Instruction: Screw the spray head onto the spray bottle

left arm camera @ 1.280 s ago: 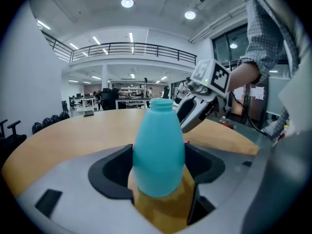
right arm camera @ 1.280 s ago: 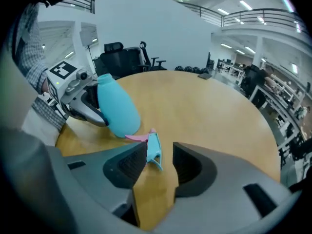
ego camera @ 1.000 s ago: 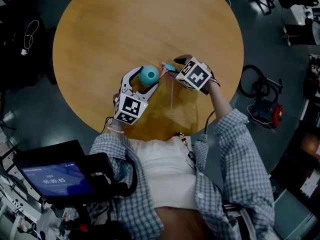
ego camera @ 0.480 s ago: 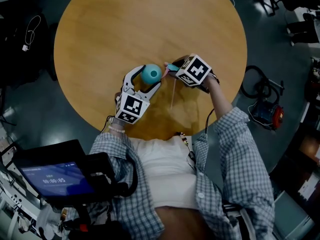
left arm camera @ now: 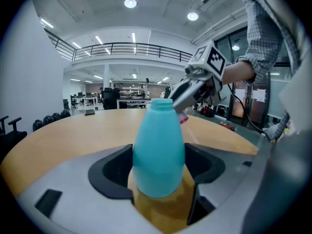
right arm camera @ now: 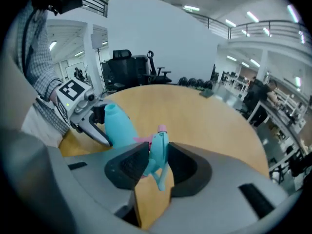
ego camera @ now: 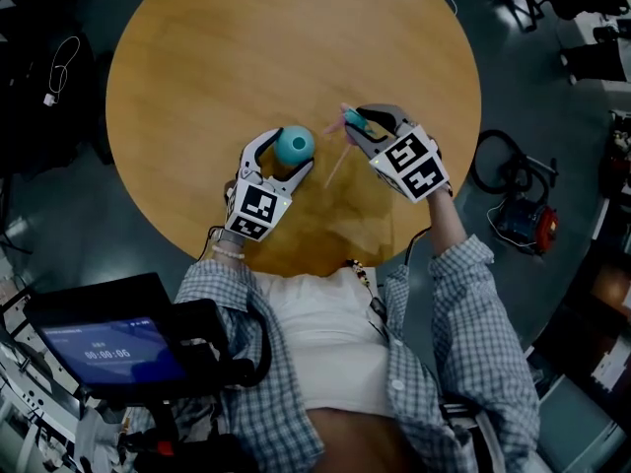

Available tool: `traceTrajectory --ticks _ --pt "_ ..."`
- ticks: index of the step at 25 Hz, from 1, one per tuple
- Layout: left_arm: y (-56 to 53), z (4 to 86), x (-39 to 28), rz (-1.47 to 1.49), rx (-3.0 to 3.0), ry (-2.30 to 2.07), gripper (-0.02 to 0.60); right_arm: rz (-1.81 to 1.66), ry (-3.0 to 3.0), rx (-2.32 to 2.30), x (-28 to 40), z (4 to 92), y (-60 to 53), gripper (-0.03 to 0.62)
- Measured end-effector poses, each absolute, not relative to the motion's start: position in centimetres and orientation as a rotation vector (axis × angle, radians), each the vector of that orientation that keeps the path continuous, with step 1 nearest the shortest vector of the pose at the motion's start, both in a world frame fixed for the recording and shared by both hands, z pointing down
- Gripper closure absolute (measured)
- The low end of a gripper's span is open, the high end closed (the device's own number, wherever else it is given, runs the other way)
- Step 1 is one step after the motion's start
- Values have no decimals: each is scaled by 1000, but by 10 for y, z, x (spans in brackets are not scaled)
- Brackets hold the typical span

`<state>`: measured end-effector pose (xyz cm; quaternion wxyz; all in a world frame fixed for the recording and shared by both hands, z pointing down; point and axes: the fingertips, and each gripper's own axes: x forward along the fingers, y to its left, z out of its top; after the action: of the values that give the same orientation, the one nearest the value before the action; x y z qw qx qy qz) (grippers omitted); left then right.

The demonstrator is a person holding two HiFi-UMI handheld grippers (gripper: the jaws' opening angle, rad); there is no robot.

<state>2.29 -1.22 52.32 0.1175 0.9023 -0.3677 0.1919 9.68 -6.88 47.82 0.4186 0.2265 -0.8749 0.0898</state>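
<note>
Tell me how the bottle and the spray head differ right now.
The bottle stands upright on the table, gripped by the left gripper. The spray head is held up beside it in the right gripper, whose jaws have just been closing on it. The bottle is wide and all teal; the spray head is slimmer, with pink parts. Both are mainly teal, and they are not yet joined.

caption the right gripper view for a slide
Right gripper, jaws just closing, holds teal plastic spray head beside teal plastic bottle
</note>
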Motion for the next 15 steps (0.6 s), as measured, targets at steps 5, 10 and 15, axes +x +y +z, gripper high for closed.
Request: traceTrajectory --ticks 5,10,15 --pt "-16 526 21 564 2636 -1075 236 -64 -2371 750 87 376 -84 477" --pt "-19 528 21 563 2634 -1073 235 -348 -2498 931 64 282 -84 477" --pt "-21 529 22 563 2634 -1070 236 -515 -2440 899 49 263 -73 477"
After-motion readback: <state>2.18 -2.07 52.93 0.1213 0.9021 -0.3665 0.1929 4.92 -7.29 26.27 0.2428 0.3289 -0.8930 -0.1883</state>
